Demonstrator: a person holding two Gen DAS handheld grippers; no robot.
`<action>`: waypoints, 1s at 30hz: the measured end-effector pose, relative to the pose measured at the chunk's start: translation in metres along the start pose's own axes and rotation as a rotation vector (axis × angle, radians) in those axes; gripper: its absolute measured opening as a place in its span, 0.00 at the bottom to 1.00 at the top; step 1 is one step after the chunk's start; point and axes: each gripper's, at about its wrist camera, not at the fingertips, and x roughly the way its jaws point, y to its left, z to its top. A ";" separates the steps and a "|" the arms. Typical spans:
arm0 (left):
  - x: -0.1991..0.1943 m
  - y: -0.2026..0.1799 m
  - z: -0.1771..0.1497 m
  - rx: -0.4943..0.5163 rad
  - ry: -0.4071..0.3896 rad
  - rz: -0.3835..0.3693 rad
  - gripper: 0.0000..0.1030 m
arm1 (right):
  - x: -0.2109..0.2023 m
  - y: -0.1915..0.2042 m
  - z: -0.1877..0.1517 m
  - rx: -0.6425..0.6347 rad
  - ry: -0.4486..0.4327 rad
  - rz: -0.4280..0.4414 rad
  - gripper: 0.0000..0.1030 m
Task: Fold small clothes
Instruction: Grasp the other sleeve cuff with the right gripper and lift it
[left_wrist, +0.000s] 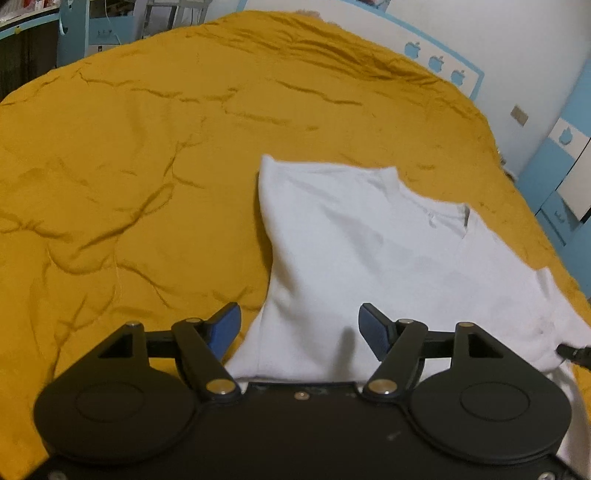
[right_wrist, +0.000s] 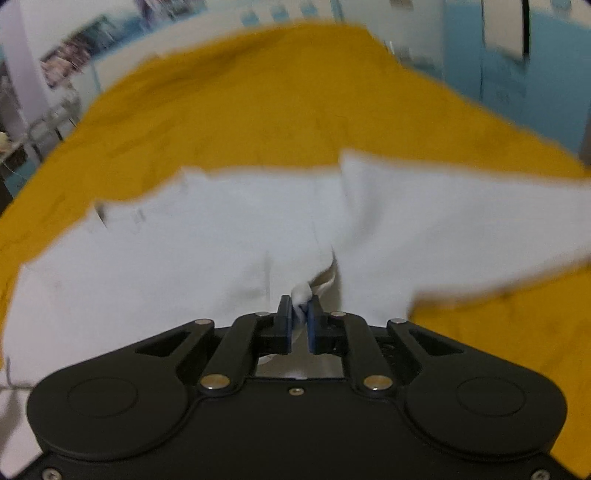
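White T-shirt (left_wrist: 369, 251) is lying spread on a mustard-yellow bedspread (left_wrist: 129, 166), toward its right side, neckline facing away. Wide wrinkled cover is lying bare to the left and beyond the shirt, with the bed's far edge meeting a white and blue wall. Left gripper (left_wrist: 299, 328) is hovering released over the shirt's near hem. Right gripper (right_wrist: 299, 314) is clenching a bunched fold of the shirt between its blue pads (right_wrist: 285, 314).

My right camera is all blurry. My left gripper (left_wrist: 300, 326) hides the near edge of the white shirt (left_wrist: 369, 251).
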 end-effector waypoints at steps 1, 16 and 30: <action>0.004 -0.001 -0.001 0.008 0.014 0.010 0.70 | 0.004 0.000 -0.007 -0.023 0.004 -0.008 0.09; -0.010 -0.040 0.002 0.101 -0.027 -0.004 0.82 | -0.075 -0.155 0.021 0.254 -0.187 -0.130 0.58; 0.017 -0.059 -0.008 0.128 0.018 0.029 0.82 | -0.051 -0.352 0.033 0.701 -0.222 -0.254 0.57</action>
